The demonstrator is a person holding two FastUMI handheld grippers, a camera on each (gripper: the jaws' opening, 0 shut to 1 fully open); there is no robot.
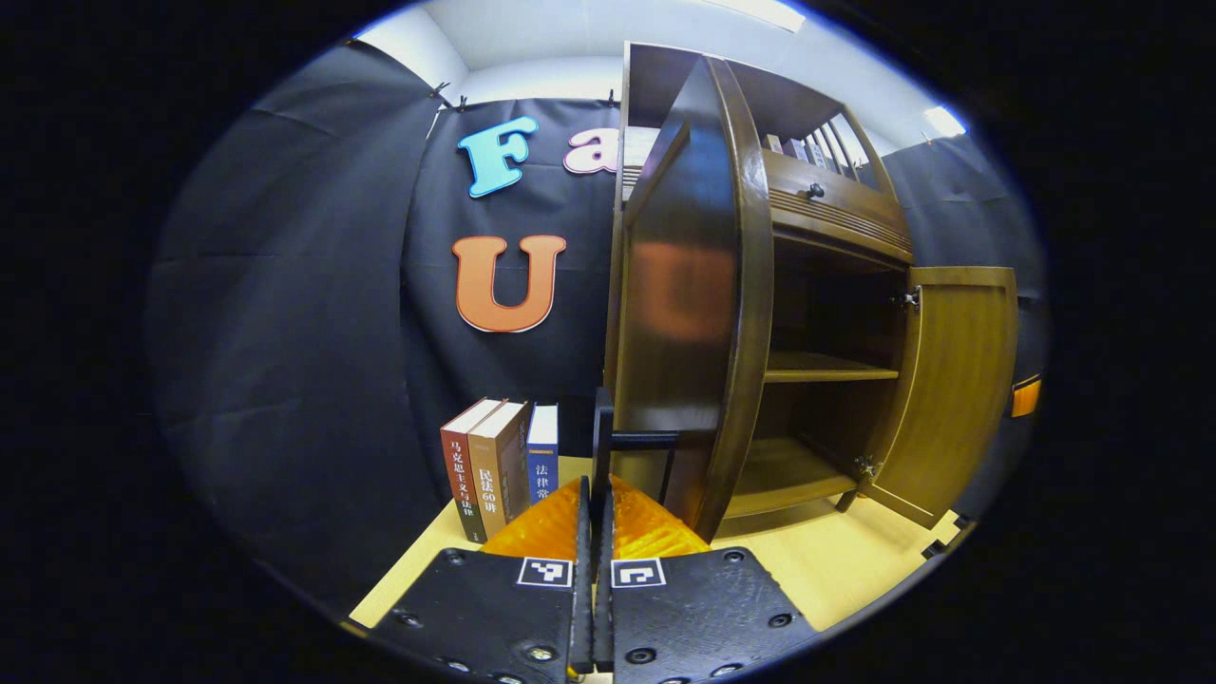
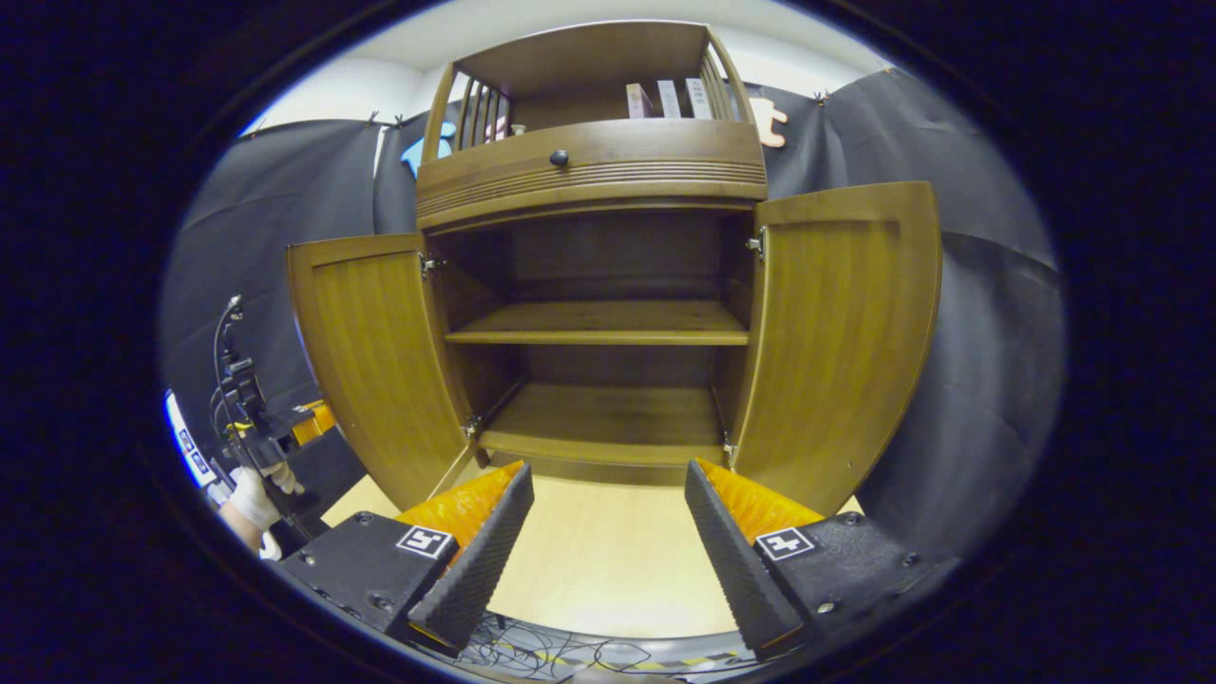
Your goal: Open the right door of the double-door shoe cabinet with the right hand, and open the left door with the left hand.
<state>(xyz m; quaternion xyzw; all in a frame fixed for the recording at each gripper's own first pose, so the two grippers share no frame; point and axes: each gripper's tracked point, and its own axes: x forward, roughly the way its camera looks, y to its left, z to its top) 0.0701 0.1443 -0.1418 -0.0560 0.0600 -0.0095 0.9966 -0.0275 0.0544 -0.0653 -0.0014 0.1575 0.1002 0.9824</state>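
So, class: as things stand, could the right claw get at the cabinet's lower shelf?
Probably yes. The right claw is open and faces the cabinet head-on; the left door and the right door are both swung wide, and nothing lies between it and the lower shelf.

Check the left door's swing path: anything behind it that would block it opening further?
Possibly. In the left gripper view the left door stands wide open, and a row of upright books sits on the table beside the cabinet, on the door's outer side. The gap between door and books can't be judged.
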